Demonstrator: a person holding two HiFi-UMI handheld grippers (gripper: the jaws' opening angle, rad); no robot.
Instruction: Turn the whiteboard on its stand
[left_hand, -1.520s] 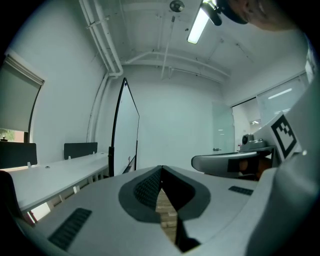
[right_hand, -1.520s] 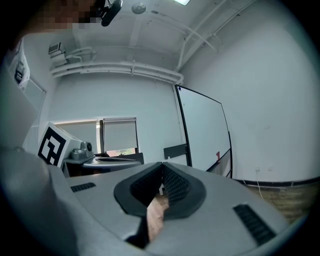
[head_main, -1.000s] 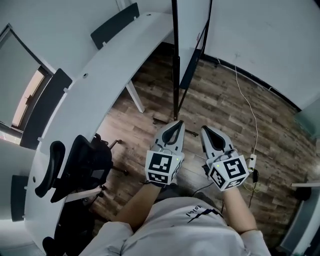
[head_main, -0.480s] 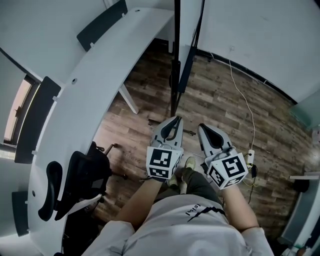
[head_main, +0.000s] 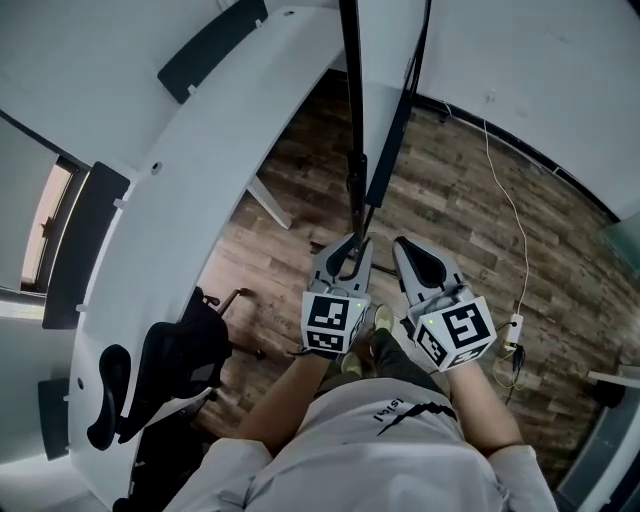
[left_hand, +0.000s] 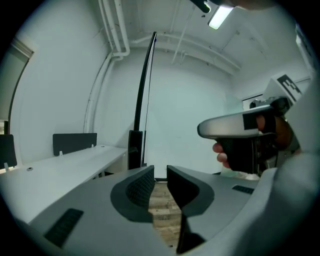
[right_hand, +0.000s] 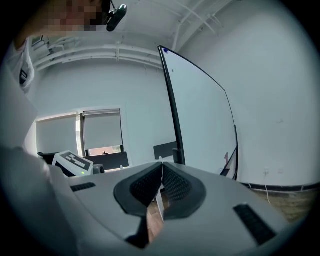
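Standing upright on its black metal stand (head_main: 355, 182), the tall black-framed whiteboard (head_main: 385, 90) is rising from the brown wood-plank floor (head_main: 440, 180) directly ahead of the person, just beside the end of the long curved white desk (head_main: 190, 180). From the head view it is showing almost edge-on. The grey left gripper (left_hand: 160, 170) is holding nothing. Its jaws have just been opening and are now standing a narrow way apart, with only floor showing through the gap. The board's black edge and stand post are standing ahead and a little to the left of that gap, not between the jaws. The grey right gripper (right_hand: 162, 166) is also carrying nothing, its ribbed jaws lying pressed together, and it is pointing past the board's near edge, with the white face stretching away to the right. Both grippers are pointing side by side toward the foot of the stand. A black office chair (head_main: 165, 365) is sitting by the desk on the person's left, dark divider panels (head_main: 212, 48) are standing along the desk's far rim, and a thin white cable (head_main: 508, 215) is trailing over the floor on the right.
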